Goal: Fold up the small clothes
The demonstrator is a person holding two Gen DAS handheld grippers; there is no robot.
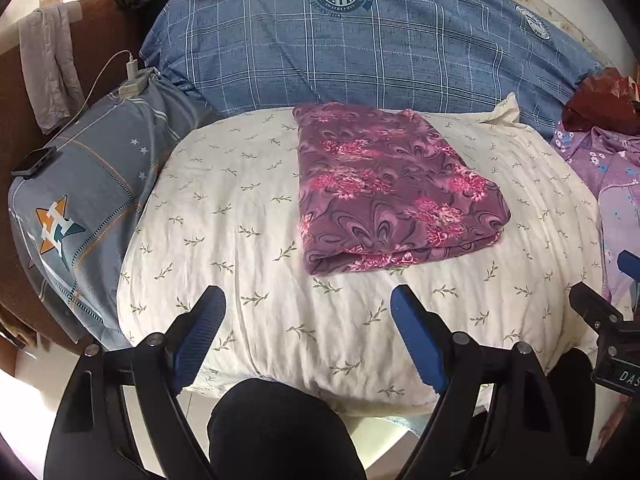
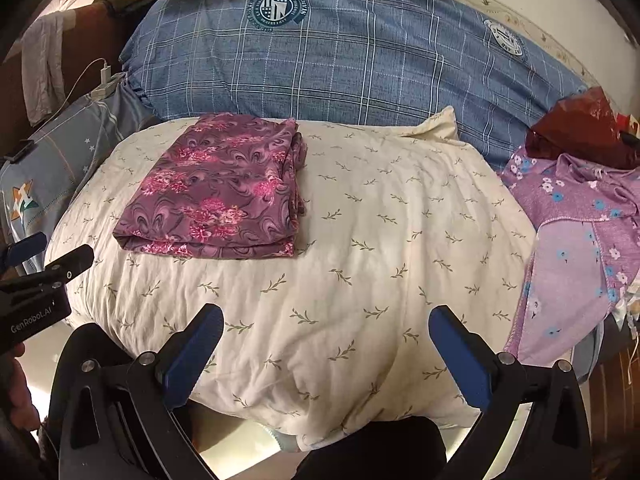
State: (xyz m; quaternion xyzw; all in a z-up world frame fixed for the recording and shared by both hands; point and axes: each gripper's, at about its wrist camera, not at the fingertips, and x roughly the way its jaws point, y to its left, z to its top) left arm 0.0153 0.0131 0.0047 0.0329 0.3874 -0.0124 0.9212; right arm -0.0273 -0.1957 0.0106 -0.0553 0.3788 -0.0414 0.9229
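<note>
Both spread wide and holding nothing — left tool [image 1: 306, 326] and right tool [image 2: 326, 346], low over the cream pillow [image 2: 360, 280]. Folded maroon floral garment [image 1: 392, 188] done, lying flat there. Likely next: reach right for the crumpled lilac garment [image 2: 580, 240] — pinch at a seam, drag flat first.

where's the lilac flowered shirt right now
The lilac flowered shirt lies unfolded at the right edge of both views, beside the cream pillow, below a red bag.

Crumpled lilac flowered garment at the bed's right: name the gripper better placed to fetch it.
Right. The right gripper hangs open nearer the crumpled lilac flowered garment; the left gripper faces the folded maroon floral cloth.
</note>
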